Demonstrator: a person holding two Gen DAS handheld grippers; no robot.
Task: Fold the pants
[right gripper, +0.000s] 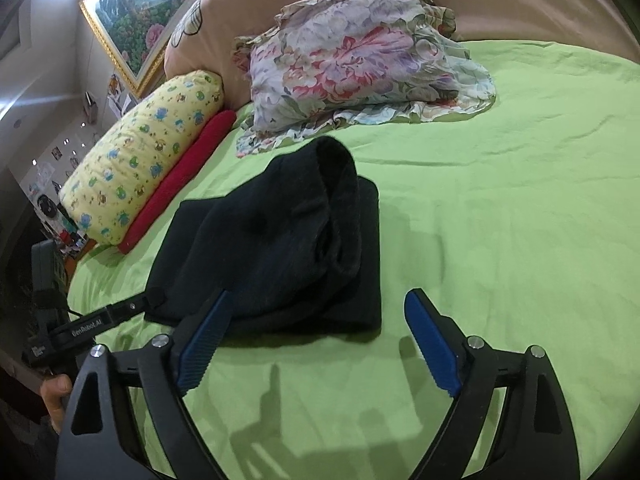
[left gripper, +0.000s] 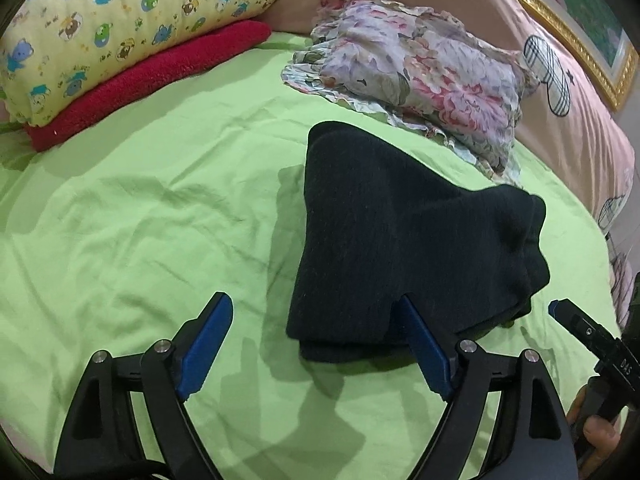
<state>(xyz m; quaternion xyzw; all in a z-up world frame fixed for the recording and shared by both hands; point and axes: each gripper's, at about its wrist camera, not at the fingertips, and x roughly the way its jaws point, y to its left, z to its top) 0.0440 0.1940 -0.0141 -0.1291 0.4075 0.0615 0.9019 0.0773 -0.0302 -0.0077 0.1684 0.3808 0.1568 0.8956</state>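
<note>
The black pants (left gripper: 400, 240) lie folded into a thick bundle on the green bed sheet (left gripper: 140, 220). They also show in the right wrist view (right gripper: 280, 248). My left gripper (left gripper: 316, 332) is open at the bundle's near edge, and its right finger (left gripper: 424, 348) touches the cloth. My right gripper (right gripper: 320, 328) is open at the bundle's near right corner, its left finger (right gripper: 208, 332) against the cloth. It holds nothing. The right gripper's tip shows in the left wrist view (left gripper: 576, 324), and the left gripper's tip shows in the right wrist view (right gripper: 120, 312).
A floral pillow (left gripper: 420, 68) lies just behind the pants. A yellow cartoon pillow (left gripper: 120, 28) rests on a red towel (left gripper: 152, 80) at the far left. A pink quilt (left gripper: 568, 112) and a framed picture (left gripper: 592, 20) are at the back right.
</note>
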